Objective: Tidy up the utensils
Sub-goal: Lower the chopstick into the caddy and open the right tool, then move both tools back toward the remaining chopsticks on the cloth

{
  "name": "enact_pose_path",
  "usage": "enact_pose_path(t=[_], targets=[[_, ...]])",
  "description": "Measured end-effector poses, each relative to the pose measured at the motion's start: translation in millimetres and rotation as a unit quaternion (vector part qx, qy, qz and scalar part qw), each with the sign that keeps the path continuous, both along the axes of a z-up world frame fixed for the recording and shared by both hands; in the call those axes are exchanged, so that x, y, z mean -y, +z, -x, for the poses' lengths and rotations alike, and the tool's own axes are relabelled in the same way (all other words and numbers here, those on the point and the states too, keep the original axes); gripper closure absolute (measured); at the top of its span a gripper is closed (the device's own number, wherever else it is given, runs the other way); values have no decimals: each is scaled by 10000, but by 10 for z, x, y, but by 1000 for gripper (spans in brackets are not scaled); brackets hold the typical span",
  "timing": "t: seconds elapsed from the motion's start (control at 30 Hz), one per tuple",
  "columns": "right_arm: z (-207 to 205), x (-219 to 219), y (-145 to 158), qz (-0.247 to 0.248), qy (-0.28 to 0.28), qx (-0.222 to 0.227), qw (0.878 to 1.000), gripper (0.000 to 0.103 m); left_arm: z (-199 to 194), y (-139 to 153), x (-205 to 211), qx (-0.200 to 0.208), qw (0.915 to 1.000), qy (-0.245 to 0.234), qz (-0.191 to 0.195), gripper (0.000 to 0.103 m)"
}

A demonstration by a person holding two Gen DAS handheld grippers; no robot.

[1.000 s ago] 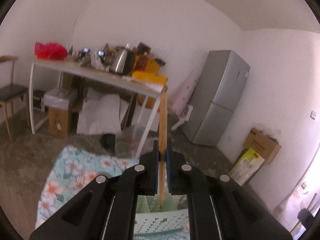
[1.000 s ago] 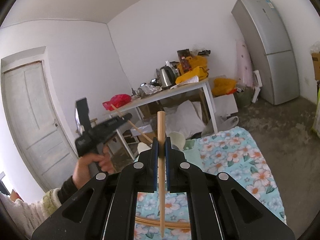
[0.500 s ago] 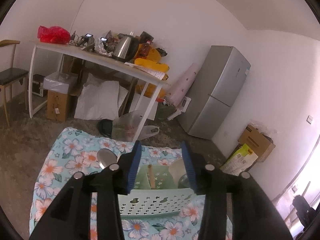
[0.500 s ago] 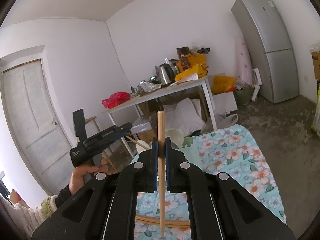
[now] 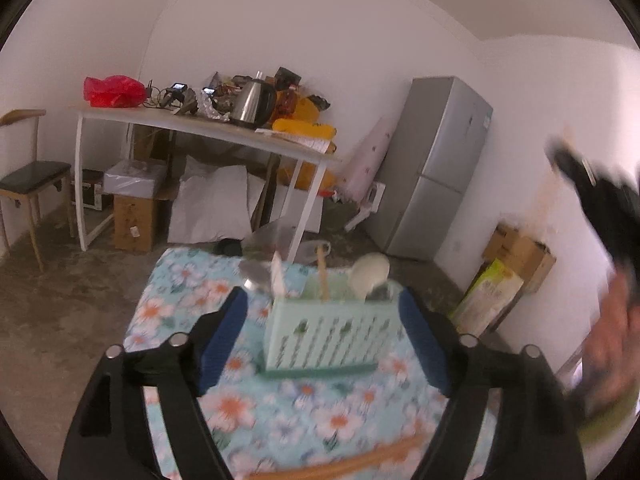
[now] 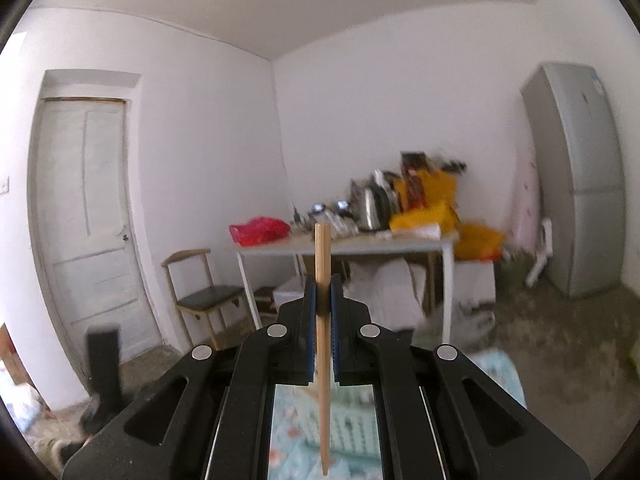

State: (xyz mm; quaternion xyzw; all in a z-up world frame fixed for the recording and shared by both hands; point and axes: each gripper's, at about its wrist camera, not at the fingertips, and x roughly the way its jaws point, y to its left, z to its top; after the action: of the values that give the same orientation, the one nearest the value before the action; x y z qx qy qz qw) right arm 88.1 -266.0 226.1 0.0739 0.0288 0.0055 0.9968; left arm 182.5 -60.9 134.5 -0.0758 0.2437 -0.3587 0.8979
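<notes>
A pale green slotted utensil basket (image 5: 328, 332) stands on the floral cloth (image 5: 240, 404). A wooden chopstick (image 5: 322, 276) and a white spoon (image 5: 370, 276) stand upright in it, and a metal spoon (image 5: 254, 274) shows at its far left. My left gripper (image 5: 323, 300) hangs just in front of the basket; its jaws are opening wide with nothing pressed between the pads. More wooden sticks (image 5: 360, 460) lie on the cloth near me. My right gripper (image 6: 323, 284) is shut on another wooden chopstick (image 6: 323, 320), held upright above the blurred basket (image 6: 352, 420). It also appears blurred at the right of the left wrist view.
A white table (image 5: 208, 130) with a kettle (image 5: 252, 104) and a red bag (image 5: 112, 90) stands against the far wall. A grey fridge (image 5: 436, 168) is to the right, a chair (image 5: 28, 176) to the left and cardboard boxes (image 5: 520, 252) by the right wall. A white door (image 6: 88, 216) stands shut.
The left gripper let go of its chopstick, which now stands in the basket, then opened wide and drew back. The right gripper rose with its chopstick and now looks level across the room.
</notes>
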Motion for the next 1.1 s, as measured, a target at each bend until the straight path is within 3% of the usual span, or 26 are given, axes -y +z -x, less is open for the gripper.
enact_pose_path(t=[0.23,0.53,0.7,0.83,0.9,1.1], targets=[[-803,-16,105,524,117,97,9985,98,364,-335,-239,-227,9993,-106,-264,6],[-1401,-165,-445,1184,228,-646,9906,98,617,-671,-394,-319,9962,72,-804,6],[-1396,-248,-686,1382,512,-1135,9825,98,641,-699,-437,-284,9959,163,-845,6],[-1229,-284,-763,1578,560,-1283,9775,83,614,-691,-431,-336,9965,146,-756,6],[-1079,-269,-769,1505,565,-1272,9788,75,610,-687,-421,-325,9967,131,-731,6],[-713,-184,-778,1115,488,-1311,9839,74,647,-683,-381,-296,9969,54,-725,6]])
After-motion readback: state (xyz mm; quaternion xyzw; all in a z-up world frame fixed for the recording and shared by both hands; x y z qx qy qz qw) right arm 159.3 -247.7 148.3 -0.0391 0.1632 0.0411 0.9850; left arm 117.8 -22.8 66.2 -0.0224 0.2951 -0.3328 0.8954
